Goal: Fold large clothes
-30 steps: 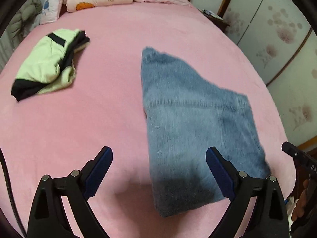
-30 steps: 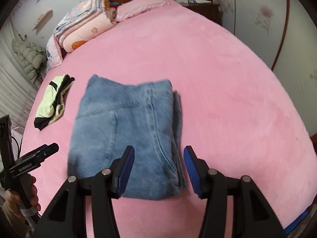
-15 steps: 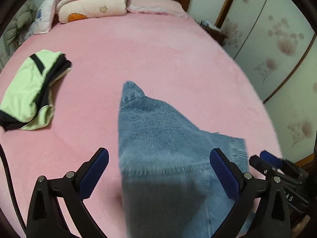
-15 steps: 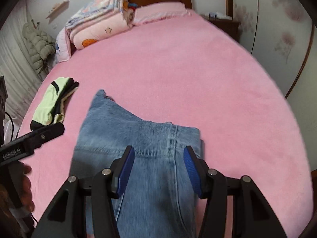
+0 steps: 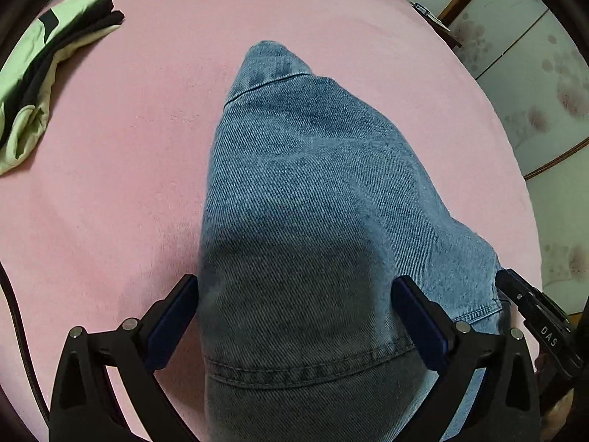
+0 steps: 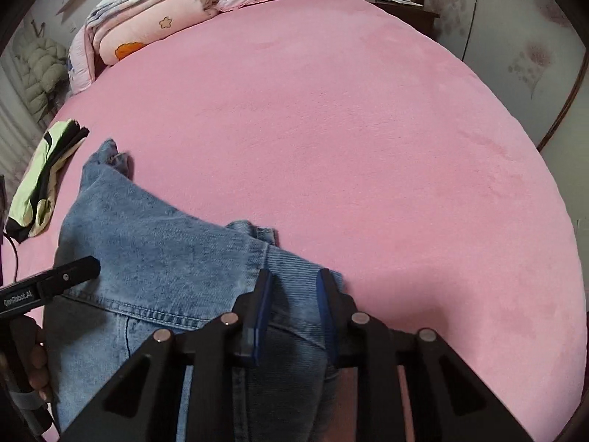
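Observation:
Folded blue jeans (image 5: 313,202) lie on the pink bed (image 5: 110,184) near its front edge. My left gripper (image 5: 294,281) stands wide open low over their left part, with the denim between its fingers and the left finger at the cloth's left edge. In the right wrist view my right gripper (image 6: 294,274) is closing its jaws on the thick right-hand folded edge of the jeans (image 6: 165,250), and a ridge of denim is bunched between the pads. A hand holds the left gripper's body (image 6: 73,276) at the left of that view.
A folded green and black garment (image 5: 44,73) lies on the bed to the left of the jeans. Stacked quilts (image 6: 147,25) and a pillow sit at the headboard. A wooden nightstand (image 6: 405,7) and flowered wardrobe doors (image 5: 533,92) stand along the right side.
Both grippers came down and forward over the jeans. The right jaws narrowed from half open onto the folded edge. The left jaws widened a little.

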Available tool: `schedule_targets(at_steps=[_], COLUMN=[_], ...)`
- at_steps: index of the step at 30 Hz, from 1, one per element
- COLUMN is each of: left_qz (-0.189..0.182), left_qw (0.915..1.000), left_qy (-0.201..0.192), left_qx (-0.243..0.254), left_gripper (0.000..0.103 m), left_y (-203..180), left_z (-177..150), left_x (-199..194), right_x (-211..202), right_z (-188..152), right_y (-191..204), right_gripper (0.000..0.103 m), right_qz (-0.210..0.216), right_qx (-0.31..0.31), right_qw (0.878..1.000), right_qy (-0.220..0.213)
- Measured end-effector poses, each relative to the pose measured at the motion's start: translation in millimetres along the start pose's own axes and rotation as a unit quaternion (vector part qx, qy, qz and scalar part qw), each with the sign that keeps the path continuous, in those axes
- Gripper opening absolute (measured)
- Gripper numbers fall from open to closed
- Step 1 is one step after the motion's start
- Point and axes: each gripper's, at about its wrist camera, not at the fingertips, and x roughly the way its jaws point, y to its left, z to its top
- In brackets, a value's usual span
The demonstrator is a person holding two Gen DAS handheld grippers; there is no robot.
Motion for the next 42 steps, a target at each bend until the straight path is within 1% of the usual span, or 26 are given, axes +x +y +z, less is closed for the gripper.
schedule_targets(at_steps=[2,3,5,8,9,11,12,13,17,21,24,27,30,36,39,42], left_qz=[0.005,0.01,0.032,0.053,0.057,0.074,0.075,0.073,0.061,0.048,0.033,0.021,0.027,0.02,0.015,-0.004], left_qw=[0.9999,0.9998,0.9989,0.9973,0.997,0.9952,0.9949,0.9948,0.9945,0.9944,0.9955,0.9961,0.9961,0.997,0.9975,0.9976], left_qy=[-0.005,-0.007,-0.016,-0.021,-0.022,-0.027,-0.028,-0.03,-0.043,-0.045,-0.04,-0.04,-0.035,0.012,0.026,0.045], left_qx=[0.008,0.013,0.031,0.046,0.048,0.058,0.062,0.064,0.073,0.082,0.08,0.076,0.077,0.074,0.064,0.051], left_gripper=[0.103,0.103,0.103,0.103,0.103,0.103,0.103,0.103,0.103,0.103,0.103,0.103,0.103,0.103,0.103,0.103], left_y=[-1.4,-2.2,-7.8,-14.9,-16.9,-20.6,-23.5,-28.0,-33.4,-41.9,-41.3,-42.3,-40.0,-31.1,-26.5,-22.3], left_z=[-0.3,0.1,0.3,-3.9,-4.9,-8.1,-8.0,-14.2,-21.4,-24.5,-30.2,-41.2,-51.6,-68.4,-72.4,-74.2], left_x=[-3.6,-5.8,-14.2,-29.4,-33.6,-48.1,-54.8,-63.1,-99.8,-120.9,-133.3,-135.4,-124.7,-87.6,-73.0,-57.7], right_x=[-7.6,-13.7,-22.3,-42.8,-49.8,-66.5,-73.9,-79.1,-109.6,-131.3,-137.2,-135.9,-123.6,-77.5,-60.3,-44.7], right_z=[0.0,0.1,0.8,0.0,-0.7,-2.4,-3.8,-3.4,-8.5,-20.3,-27.2,-36.7,-47.6,-68.9,-74.4,-76.3], right_y=[2.8,7.2,11.3,11.7,11.4,10.1,9.9,11.4,13.7,17.5,16.2,12.4,4.1,-12.7,-18.3,-24.0], right_gripper=[0.023,0.025,0.026,0.027,0.028,0.037,0.044,0.047,0.048,0.058,0.059,0.06,0.062,0.063,0.063,0.063], right_qz=[-0.002,-0.01,-0.018,-0.009,-0.002,0.02,0.025,0.028,0.05,0.061,0.059,0.061,0.057,0.07,0.077,0.096], right_qx=[-0.005,-0.018,-0.028,-0.021,-0.018,-0.009,-0.004,0.0,0.01,0.007,0.004,0.009,0.018,0.045,0.054,0.064], right_qw=[1.0,1.0,0.999,1.0,1.0,1.0,0.999,0.999,0.998,0.998,0.998,0.998,0.998,0.995,0.993,0.99], right_qy=[-0.006,-0.009,-0.012,-0.017,-0.018,-0.019,-0.02,-0.02,-0.031,-0.034,-0.03,-0.019,-0.003,0.056,0.072,0.085])
